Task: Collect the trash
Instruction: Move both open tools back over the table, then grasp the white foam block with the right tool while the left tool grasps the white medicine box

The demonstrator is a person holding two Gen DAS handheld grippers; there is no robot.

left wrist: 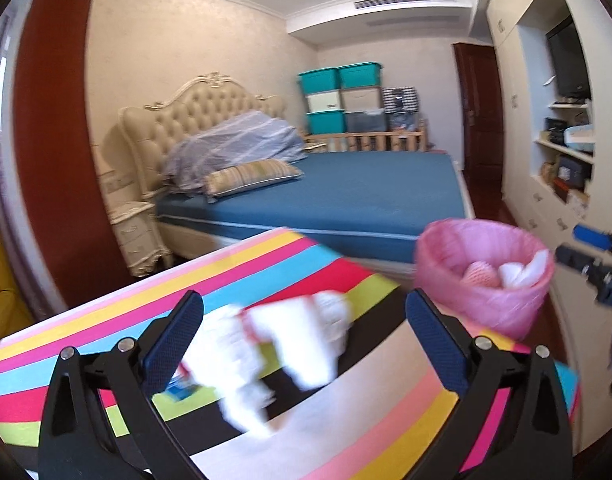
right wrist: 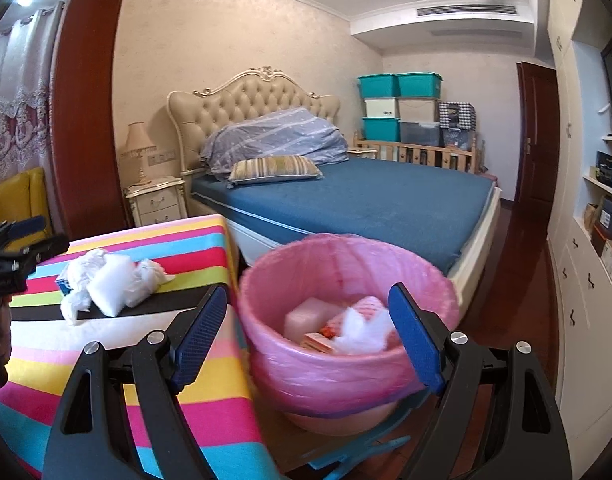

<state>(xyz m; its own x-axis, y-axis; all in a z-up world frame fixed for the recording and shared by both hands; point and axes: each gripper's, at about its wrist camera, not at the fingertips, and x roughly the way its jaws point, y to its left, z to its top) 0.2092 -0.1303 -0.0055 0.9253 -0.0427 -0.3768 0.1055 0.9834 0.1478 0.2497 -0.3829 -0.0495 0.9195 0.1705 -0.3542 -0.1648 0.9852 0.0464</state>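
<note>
The left gripper (left wrist: 306, 344) is held spread with the white trash pile (left wrist: 282, 344) just ahead between its fingers, while the right gripper (right wrist: 307, 340), also spread, is kept over the pink-lined bin (right wrist: 345, 376) for dropping.

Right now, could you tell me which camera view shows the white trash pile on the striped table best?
The right wrist view: the white trash pile sits sharp and unobstructed on the striped table. In the left wrist view it is motion-blurred between the left gripper fingers.
</note>
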